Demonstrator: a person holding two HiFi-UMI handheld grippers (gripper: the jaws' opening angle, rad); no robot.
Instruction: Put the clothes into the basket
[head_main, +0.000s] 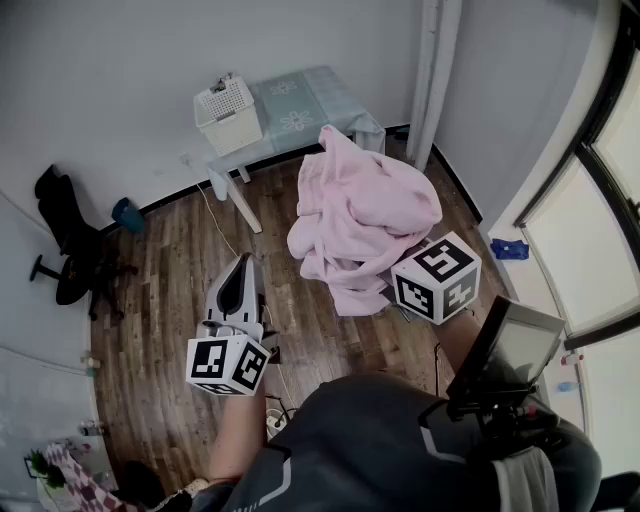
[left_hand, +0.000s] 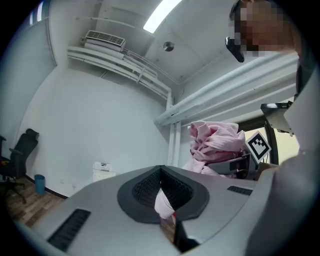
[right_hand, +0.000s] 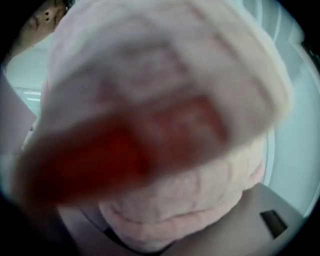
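A big pink garment (head_main: 365, 205) is bunched up in the air over my right gripper (head_main: 385, 285), whose marker cube (head_main: 437, 278) shows below it. In the right gripper view the pink garment (right_hand: 165, 75) fills the frame and lies thick between the wide-standing jaws, gripped. My left gripper (head_main: 243, 265) points away over the wood floor, shut, with a small fold of pink cloth (left_hand: 164, 202) pinched between its pads. The white basket (head_main: 228, 115) stands on the far table's left end; it also shows as the basket (left_hand: 102, 171) by the wall.
A pale table (head_main: 300, 105) stands against the far wall. An office chair (head_main: 70, 250) and a blue bin (head_main: 127, 215) are at the left. A white cable and a power strip (head_main: 275, 420) lie on the floor. Windows run along the right.
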